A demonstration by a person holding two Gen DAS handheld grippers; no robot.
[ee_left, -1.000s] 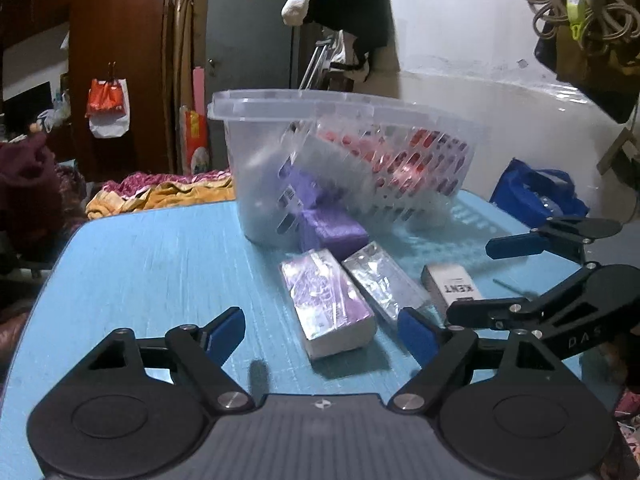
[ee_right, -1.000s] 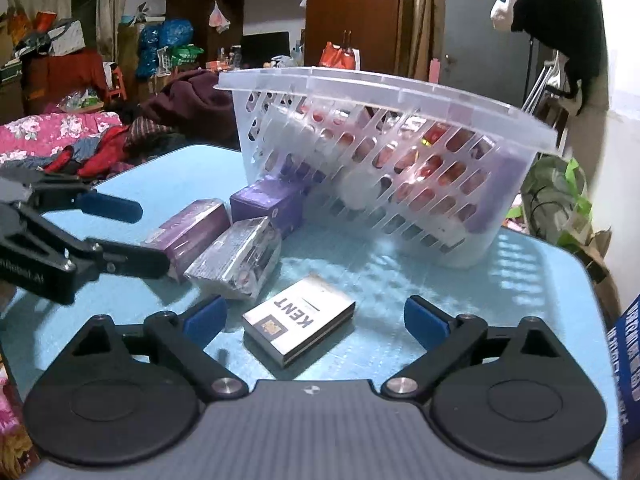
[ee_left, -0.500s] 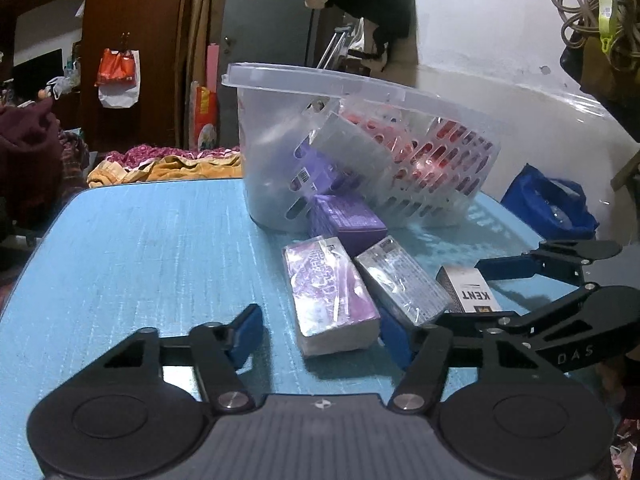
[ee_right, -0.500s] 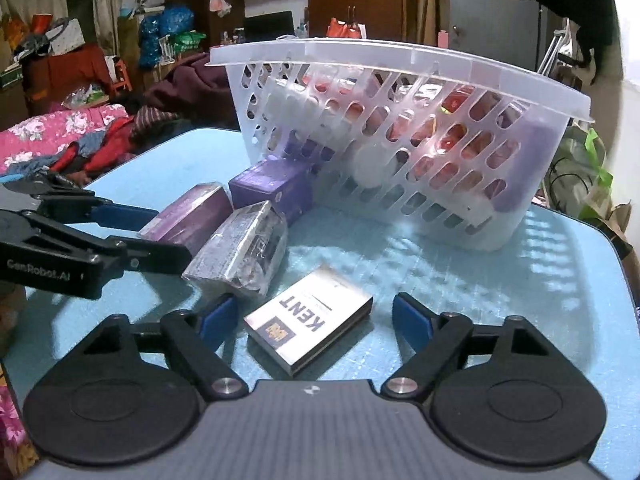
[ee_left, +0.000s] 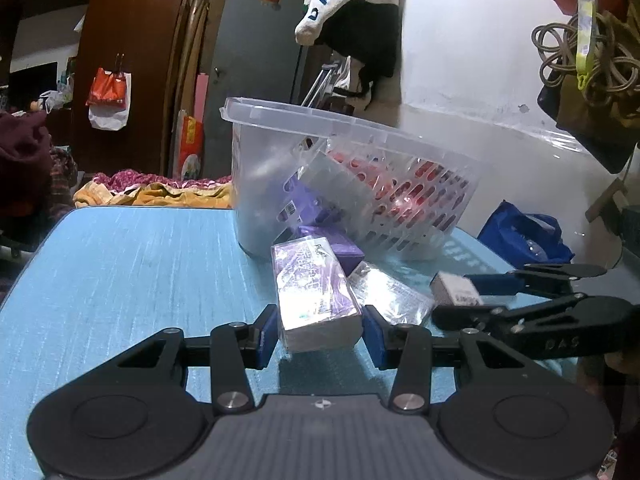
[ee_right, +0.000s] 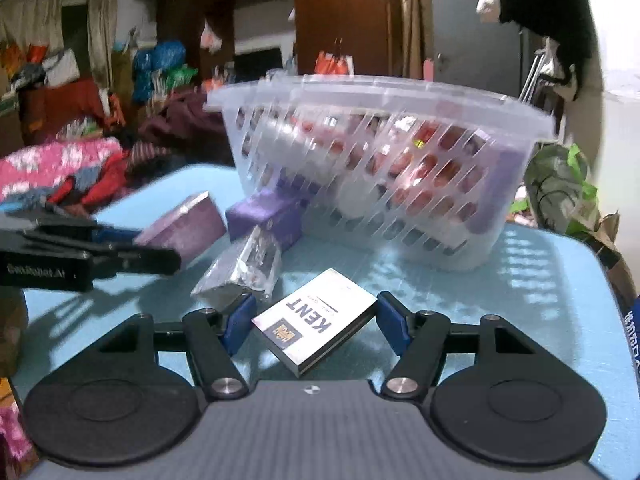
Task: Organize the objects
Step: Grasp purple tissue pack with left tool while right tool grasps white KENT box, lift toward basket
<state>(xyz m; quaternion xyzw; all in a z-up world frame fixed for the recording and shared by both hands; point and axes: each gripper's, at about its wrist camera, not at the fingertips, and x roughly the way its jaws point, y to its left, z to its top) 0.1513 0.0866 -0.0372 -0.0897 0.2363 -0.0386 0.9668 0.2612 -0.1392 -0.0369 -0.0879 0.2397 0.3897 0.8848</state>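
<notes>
A purple tissue pack [ee_left: 314, 288] lies on the blue table; it also shows in the right wrist view [ee_right: 182, 228]. My left gripper [ee_left: 320, 334] has its blue pads on both sides of the pack's near end, touching it. A white KENT box [ee_right: 316, 326] lies flat between the fingers of my right gripper [ee_right: 316, 326], which stand a little off its corners; the box also shows in the left wrist view [ee_left: 456, 292]. A clear-wrapped pack [ee_right: 244, 268] and a purple box [ee_right: 266, 216] lie beside them. A clear slotted basket [ee_right: 384, 168] holds several items.
The blue table [ee_left: 132, 264] runs left of the packs. A blue bag [ee_left: 524, 236] sits past the table's right edge. Clothes and bedding [ee_right: 60, 172] pile up behind the table. Each gripper sits close beside the other.
Both grippers have moved forward and narrowed. The left pads now clasp the purple tissue pack; the right fingers now flank the KENT box.
</notes>
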